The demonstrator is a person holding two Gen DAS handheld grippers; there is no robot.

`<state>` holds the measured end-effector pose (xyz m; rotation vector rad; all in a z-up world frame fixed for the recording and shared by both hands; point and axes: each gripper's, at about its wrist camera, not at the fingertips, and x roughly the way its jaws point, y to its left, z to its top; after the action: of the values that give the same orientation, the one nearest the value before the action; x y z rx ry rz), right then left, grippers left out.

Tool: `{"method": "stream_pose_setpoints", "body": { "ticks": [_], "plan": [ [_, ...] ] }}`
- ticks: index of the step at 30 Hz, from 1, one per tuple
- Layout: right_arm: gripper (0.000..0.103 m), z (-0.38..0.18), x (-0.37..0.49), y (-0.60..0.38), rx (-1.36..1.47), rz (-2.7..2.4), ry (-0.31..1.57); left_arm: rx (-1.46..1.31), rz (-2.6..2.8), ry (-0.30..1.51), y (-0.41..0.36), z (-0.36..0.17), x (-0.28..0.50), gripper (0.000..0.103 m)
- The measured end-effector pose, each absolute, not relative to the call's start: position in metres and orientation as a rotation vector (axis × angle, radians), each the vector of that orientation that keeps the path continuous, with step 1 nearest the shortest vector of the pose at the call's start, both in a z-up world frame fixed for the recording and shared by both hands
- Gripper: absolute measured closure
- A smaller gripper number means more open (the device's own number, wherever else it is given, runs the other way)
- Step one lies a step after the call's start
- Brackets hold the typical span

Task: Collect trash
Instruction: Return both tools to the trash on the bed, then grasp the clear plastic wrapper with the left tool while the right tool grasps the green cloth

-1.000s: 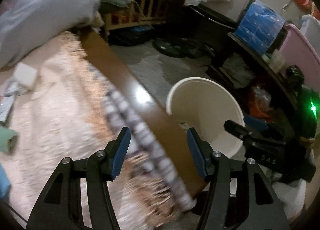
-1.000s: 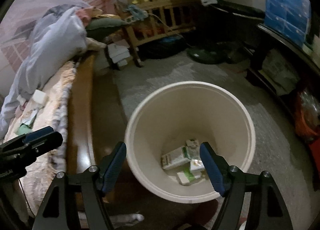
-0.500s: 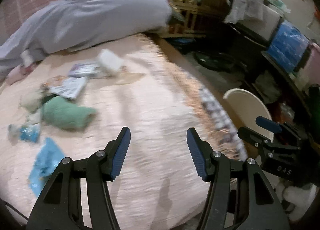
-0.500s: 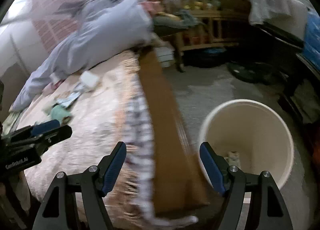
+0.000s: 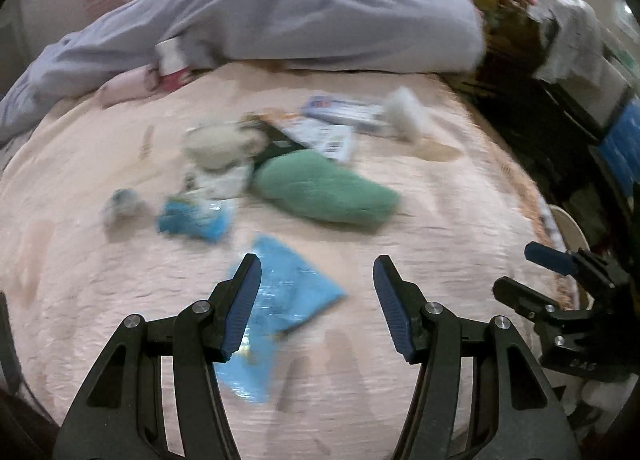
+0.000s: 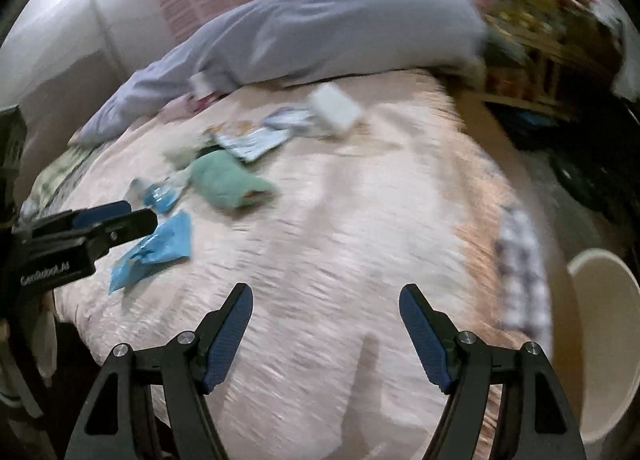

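Observation:
Trash lies scattered on a pink bedspread. A flat blue wrapper lies just under my open, empty left gripper; it also shows in the right wrist view. Farther off are a crumpled blue packet, a green cloth lump, printed wrappers and a white tissue wad. My right gripper is open and empty over bare bedspread. The cream waste bin stands on the floor at the right.
A grey-lilac quilt is piled along the far side of the bed. A wooden crib and dark cluttered shelves stand to the right beyond the bed edge. The views are motion-blurred.
Both grippers have swung left, away from the bin and over the bed. The trash pile has come closer, and the blue wrapper now lies under the left gripper. Both stay open.

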<state>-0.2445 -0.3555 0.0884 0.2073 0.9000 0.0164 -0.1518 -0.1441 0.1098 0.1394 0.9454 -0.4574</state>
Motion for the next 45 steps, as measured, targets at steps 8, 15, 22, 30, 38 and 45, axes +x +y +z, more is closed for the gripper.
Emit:
{"method": "stream_pose_setpoints", "body": {
  "ticks": [8, 15, 22, 30, 38, 45],
  "plan": [
    [0.029, 0.095, -0.174, -0.305, 0.145, 0.161, 0.888, -0.001, -0.309, 0.986, -0.060, 0.105, -0.101, 0.046],
    [0.027, 0.087, -0.119, -0.273, 0.058, 0.225, 0.914, -0.088, -0.221, 1.024, -0.005, 0.090, -0.061, 0.046],
    [0.025, 0.063, -0.075, -0.260, -0.021, 0.238, 0.965, -0.119, -0.222, 1.049, 0.005, 0.063, -0.021, 0.046],
    [0.045, 0.038, -0.060, -0.252, -0.032, 0.265, 1.011, -0.083, -0.227, 1.037, -0.002, 0.041, 0.009, 0.072],
    [0.061, 0.051, -0.088, -0.254, 0.009, 0.295, 0.977, -0.128, -0.333, 1.026, -0.002, 0.059, -0.017, 0.092],
    [0.061, 0.078, -0.136, -0.275, 0.120, 0.284, 0.909, -0.133, -0.434, 0.999, -0.015, 0.087, -0.055, 0.093]
  ]
}}
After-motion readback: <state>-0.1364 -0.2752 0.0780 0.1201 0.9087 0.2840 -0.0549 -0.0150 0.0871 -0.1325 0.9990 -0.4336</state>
